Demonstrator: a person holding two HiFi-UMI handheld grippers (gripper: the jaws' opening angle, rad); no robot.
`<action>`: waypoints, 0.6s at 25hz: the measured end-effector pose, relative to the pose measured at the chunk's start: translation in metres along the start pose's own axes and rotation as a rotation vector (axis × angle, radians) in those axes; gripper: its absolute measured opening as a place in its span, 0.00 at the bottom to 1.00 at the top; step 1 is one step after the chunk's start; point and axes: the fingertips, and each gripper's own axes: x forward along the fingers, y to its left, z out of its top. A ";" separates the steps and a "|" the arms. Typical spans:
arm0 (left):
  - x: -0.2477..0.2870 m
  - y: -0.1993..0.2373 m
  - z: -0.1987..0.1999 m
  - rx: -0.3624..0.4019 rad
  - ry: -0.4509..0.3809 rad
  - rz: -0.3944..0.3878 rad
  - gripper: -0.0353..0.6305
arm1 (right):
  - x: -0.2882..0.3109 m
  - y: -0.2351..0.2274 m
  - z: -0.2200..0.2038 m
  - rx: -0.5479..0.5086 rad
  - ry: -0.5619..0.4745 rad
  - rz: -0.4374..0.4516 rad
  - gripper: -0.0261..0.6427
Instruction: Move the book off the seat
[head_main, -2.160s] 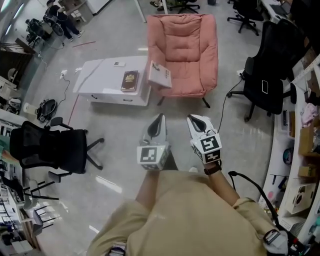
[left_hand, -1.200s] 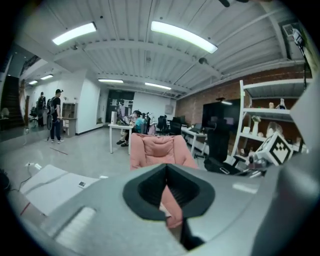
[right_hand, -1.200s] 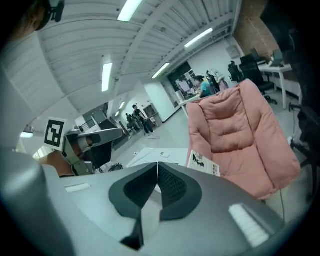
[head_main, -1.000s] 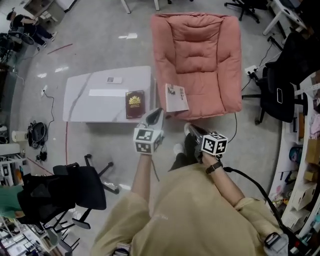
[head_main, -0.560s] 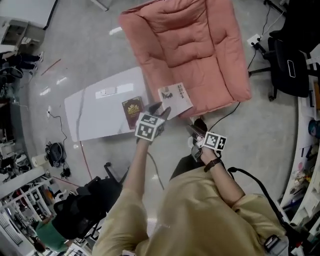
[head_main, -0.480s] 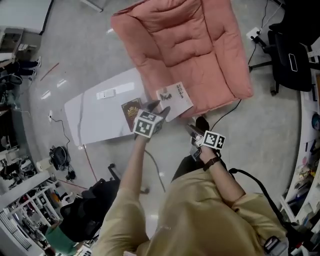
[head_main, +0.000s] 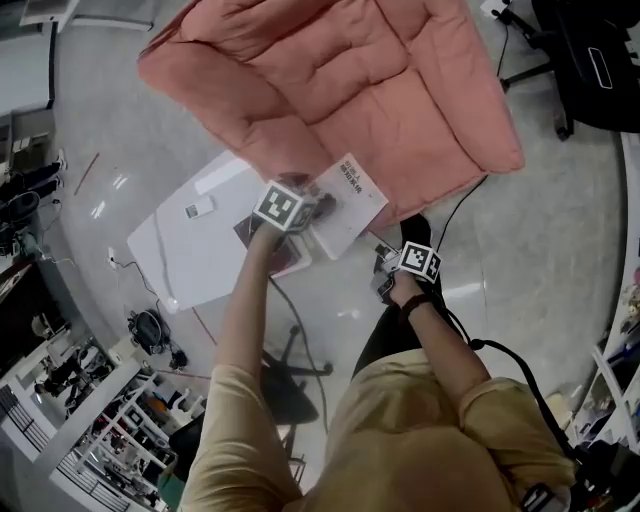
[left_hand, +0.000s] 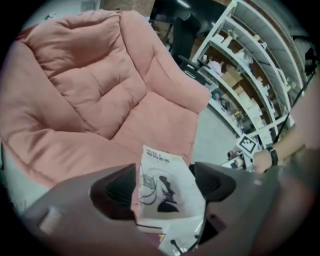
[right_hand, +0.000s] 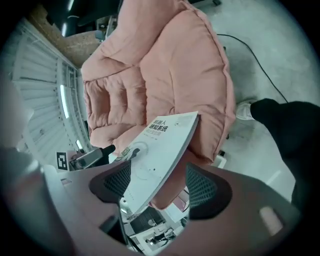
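A white paperback book (head_main: 348, 203) lies at the front edge of the pink armchair's seat (head_main: 400, 110), sticking out past it. My left gripper (head_main: 316, 203) hangs at the book's left side. In the left gripper view the book (left_hand: 167, 192) shows between the two fingers (left_hand: 117, 187), which do not press on it. My right gripper (head_main: 380, 272) is just below the book's near corner. In the right gripper view the tilted book (right_hand: 160, 150) also sits between the spread fingers (right_hand: 205, 187), untouched. Both grippers' jaws have just been opening and stand open.
A low white table (head_main: 180, 260) stands left of the armchair with a dark red book (head_main: 290, 262) on it, partly under my left arm. A black cable (head_main: 465, 205) runs on the floor. Black office chairs (head_main: 590, 70) stand at the right; shelving (head_main: 90, 440) fills the lower left.
Both grippers have come down and forward to the white book at the seat's front edge. The left arm now reaches out over the table. The armchair fills more of the view.
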 end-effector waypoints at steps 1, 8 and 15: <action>0.011 0.004 0.001 0.004 0.031 -0.020 0.61 | 0.006 -0.007 0.003 0.035 -0.006 -0.001 0.57; 0.062 0.023 -0.010 -0.018 0.194 -0.091 0.63 | 0.037 -0.028 0.017 0.088 0.018 0.036 0.56; 0.073 0.025 -0.021 -0.124 0.274 -0.141 0.52 | 0.061 -0.041 0.032 0.262 -0.023 0.085 0.47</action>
